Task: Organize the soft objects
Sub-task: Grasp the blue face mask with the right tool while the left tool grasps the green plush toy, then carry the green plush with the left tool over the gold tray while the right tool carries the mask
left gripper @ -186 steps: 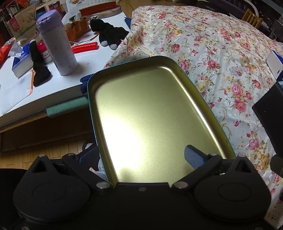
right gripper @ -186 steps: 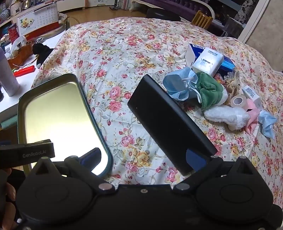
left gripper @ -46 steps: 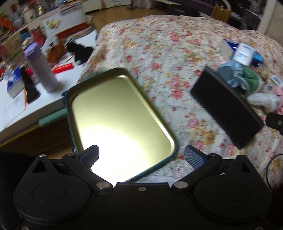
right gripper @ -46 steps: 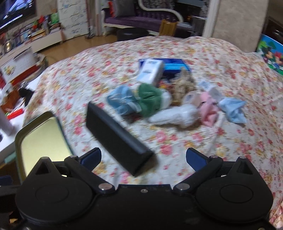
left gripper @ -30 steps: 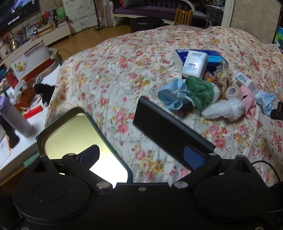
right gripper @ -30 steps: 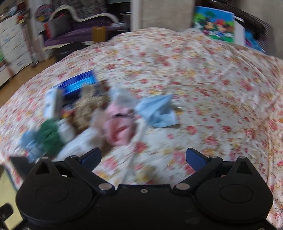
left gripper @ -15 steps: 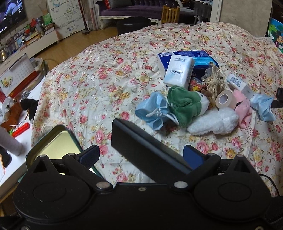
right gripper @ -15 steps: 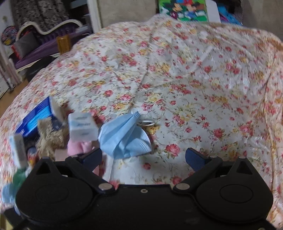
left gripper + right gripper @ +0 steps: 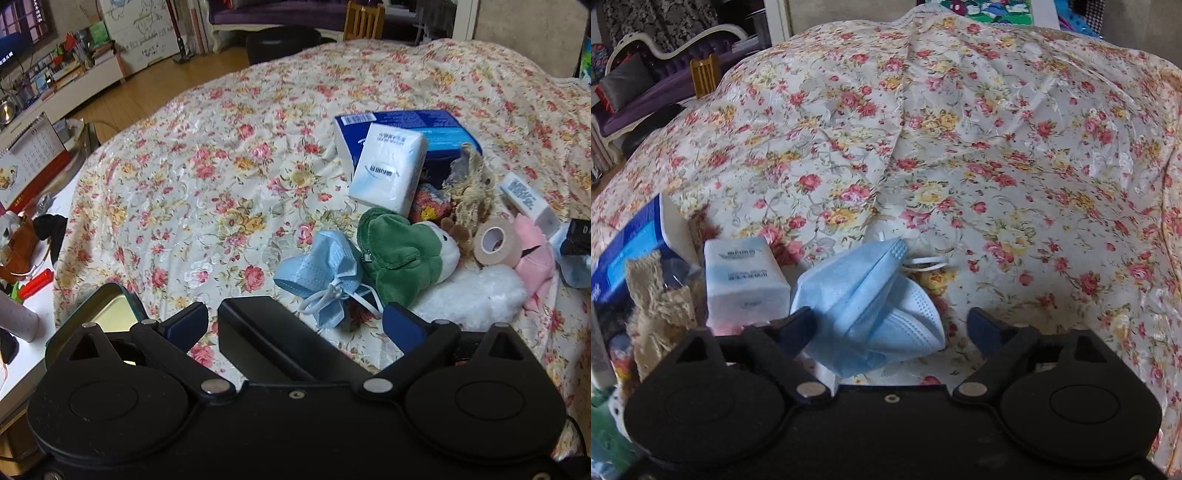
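Our jaws are spread wide on both sides and grip nothing. Between the blue pads of the right gripper (image 9: 892, 326) lies a pleated light-blue face mask (image 9: 875, 314), crumpled into a peak, its thin white ear loop trailing just beyond the jaws; its edge looks to brush the left pad, though we cannot tell for sure. Left of those jaws stands a small white tissue pack (image 9: 744, 282), and further left a frayed beige lace strip (image 9: 661, 295).

Ahead of the left gripper (image 9: 291, 326) a flat black rectangular box (image 9: 273, 339) lies between our jaws on the floral bedspread (image 9: 221, 177). Just beyond the right pad sits a second bunched blue mask (image 9: 321, 271), touching a plush green toy (image 9: 400, 254) with a white face. Further out are a fluffy white piece (image 9: 476, 291), a tan tape roll (image 9: 496, 242), soft pink fabric (image 9: 533, 254) and a glossy white tissue packet (image 9: 389, 173) leaning on a blue carton (image 9: 417, 123). Left of our left jaw, a gold-lined metal tin (image 9: 110, 308) shows one rounded corner.
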The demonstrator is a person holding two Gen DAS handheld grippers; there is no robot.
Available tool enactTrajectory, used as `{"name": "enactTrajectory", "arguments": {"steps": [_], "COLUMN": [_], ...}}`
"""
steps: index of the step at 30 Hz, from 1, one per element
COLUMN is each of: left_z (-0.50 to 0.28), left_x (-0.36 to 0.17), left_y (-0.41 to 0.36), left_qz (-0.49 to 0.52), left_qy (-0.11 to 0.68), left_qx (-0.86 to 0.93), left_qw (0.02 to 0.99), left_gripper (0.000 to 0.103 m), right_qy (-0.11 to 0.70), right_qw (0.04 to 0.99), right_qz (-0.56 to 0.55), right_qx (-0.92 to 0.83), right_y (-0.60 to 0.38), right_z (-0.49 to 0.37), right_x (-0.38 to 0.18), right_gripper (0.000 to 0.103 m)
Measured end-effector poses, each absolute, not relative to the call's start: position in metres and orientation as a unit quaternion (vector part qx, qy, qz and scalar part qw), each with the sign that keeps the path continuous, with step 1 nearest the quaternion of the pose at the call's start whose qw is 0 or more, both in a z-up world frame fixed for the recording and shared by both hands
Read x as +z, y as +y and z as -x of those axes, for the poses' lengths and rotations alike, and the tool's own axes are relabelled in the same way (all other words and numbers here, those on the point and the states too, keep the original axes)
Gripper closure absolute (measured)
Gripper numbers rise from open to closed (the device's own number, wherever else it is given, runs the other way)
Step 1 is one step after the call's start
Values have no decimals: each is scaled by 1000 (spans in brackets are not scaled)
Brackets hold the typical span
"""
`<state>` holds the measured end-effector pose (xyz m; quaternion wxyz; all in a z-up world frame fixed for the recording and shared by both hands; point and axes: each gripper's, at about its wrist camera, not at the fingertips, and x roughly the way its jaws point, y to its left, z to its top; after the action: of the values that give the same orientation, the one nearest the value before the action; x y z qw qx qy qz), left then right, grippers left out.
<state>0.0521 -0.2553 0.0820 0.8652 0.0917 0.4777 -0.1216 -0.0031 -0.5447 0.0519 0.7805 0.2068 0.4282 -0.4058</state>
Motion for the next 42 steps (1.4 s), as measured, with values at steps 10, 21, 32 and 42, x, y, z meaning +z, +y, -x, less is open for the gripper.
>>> {"name": "enactTrajectory", "arguments": {"steps": [10, 21, 32, 42], "left_z": [-53, -70, -86, -86], "left_x": [88, 81, 58, 58], "left_y": [-287, -331, -347, -354], "left_qz": [-93, -95, -110, -104], "left_qy": [476, 499, 517, 520], "left_qx": [-156, -173, -153, -163], "left_qw": [861, 844, 835, 832], "left_gripper": [5, 5, 5, 39], "right_qy": [401, 351, 348, 355], "right_qw": [814, 819, 815, 818], "right_qz": [-180, -239, -258, -244], "right_qx": [-381, -385, -385, -381], "right_y": [-529, -547, -554, -551], "right_z": [1, 26, 30, 26], "right_x": [58, 67, 63, 61], "right_gripper": [59, 60, 59, 59]}}
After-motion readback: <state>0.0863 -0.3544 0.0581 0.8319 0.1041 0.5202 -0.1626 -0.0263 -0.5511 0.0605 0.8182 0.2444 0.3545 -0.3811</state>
